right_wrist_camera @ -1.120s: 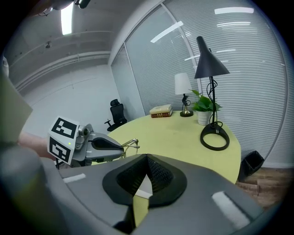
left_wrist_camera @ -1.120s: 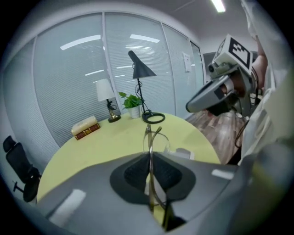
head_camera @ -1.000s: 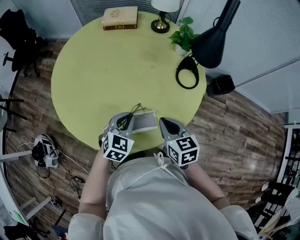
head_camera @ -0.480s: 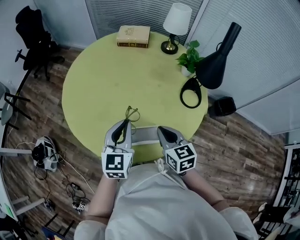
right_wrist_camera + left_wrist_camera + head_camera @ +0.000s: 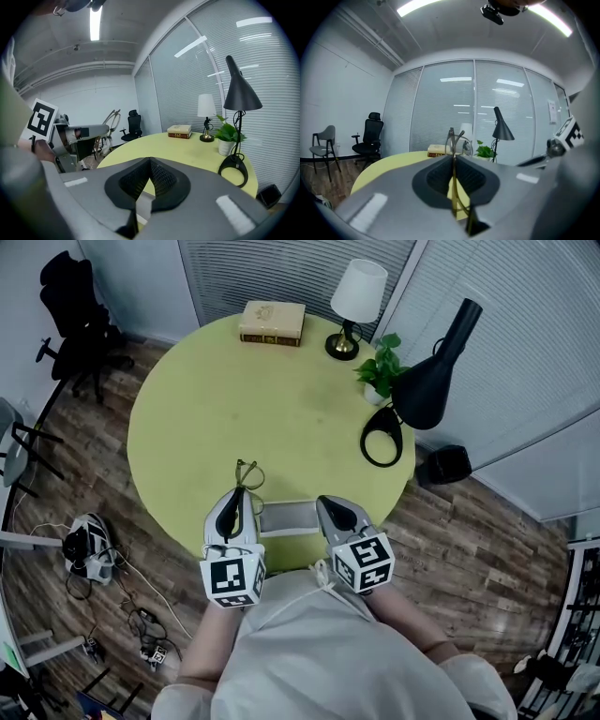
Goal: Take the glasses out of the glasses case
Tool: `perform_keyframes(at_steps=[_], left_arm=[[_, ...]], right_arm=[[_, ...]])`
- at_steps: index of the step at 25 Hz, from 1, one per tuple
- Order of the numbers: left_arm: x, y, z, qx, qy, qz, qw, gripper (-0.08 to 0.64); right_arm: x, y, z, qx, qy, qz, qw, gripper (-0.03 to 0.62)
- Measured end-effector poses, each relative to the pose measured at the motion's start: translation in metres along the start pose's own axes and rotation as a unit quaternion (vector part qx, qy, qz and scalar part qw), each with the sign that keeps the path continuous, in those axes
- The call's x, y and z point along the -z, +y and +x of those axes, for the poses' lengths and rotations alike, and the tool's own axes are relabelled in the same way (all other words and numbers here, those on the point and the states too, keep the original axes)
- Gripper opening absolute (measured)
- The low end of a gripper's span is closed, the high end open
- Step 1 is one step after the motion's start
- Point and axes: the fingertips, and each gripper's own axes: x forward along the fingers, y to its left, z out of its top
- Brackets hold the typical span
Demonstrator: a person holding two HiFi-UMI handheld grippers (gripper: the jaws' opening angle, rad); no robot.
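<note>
My left gripper (image 5: pixel 236 495) is shut on one arm of the thin-framed glasses (image 5: pixel 247 472), which stick up above the yellow round table (image 5: pixel 197 409), left of the case. In the left gripper view the wire arm (image 5: pixel 453 187) runs straight through the shut jaws, with the lenses (image 5: pixel 457 140) past the tips. The grey glasses case (image 5: pixel 289 518) lies open at the table's near edge. My right gripper (image 5: pixel 324 503) is shut on the case's right end (image 5: pixel 140 202). The right gripper view also shows the left gripper (image 5: pixel 75 133) carrying the glasses (image 5: pixel 108 118).
At the table's far side lie a book (image 5: pixel 273 322), a white-shaded lamp (image 5: pixel 356 294), a potted plant (image 5: pixel 382 371) and a black desk lamp (image 5: pixel 428 379) with a ring base (image 5: pixel 382 442). An office chair (image 5: pixel 80 320) stands far left on the wooden floor.
The left gripper has carried the glasses leftward, off the case. The right gripper has stayed on the case. The head camera has tipped, so more of the table's far side shows.
</note>
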Motion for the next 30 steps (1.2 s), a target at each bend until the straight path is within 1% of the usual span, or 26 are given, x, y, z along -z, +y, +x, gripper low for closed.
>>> perform_keyframes(at_steps=[12,20,30], left_arm=[[0.007,-0.010,0.004,0.020,0.012,0.021,0.9995,0.015],[0.010,-0.021,0.004,0.045,0.018,0.029,0.9984,0.015],[0.010,-0.020,0.000,0.050,0.019,0.029,0.9981,0.015]], right_arm=[[-0.008,0.000,-0.003,0.003,-0.008,-0.006,1.000,0.000],[-0.010,-0.013,-0.007,0.033,-0.008,0.005,0.999,0.000],[-0.015,-0.009,-0.012,0.038,-0.015,0.007,0.999,0.000]])
